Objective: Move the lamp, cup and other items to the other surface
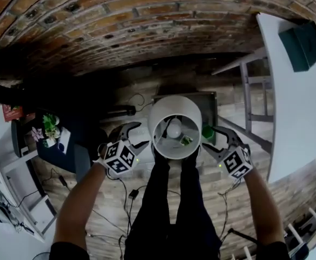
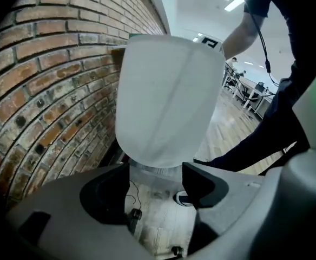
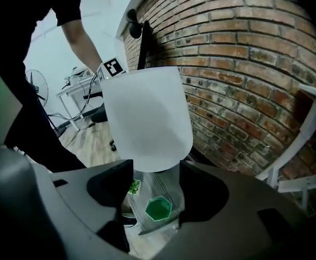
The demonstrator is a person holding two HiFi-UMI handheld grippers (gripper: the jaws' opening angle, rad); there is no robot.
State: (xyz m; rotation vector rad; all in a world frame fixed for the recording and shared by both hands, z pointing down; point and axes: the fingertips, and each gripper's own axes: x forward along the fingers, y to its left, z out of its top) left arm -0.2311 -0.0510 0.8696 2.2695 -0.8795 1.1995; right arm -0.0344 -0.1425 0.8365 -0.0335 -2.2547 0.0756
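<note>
The lamp [image 1: 175, 112] was held in mid-air over the wooden floor [image 1: 231, 115], near the brick wall [image 1: 120, 26]. Only the head view looked down into its white shade at the bulb [image 1: 173, 128]. Only the gripper views showed the clear stem under the shade, with the left gripper [image 1: 138, 137] jaws closed on it from one side and the right gripper [image 1: 208, 138] jaws from the other. The right gripper view showed a green hexagonal cup [image 3: 158, 208] below, which the left gripper view missed; what the cup stood on was hard to make out. The marker cubes bore black-and-white squares and no readable writing. The white desk [image 1: 293, 107] on the right was cut off at the frame edge.
</note>
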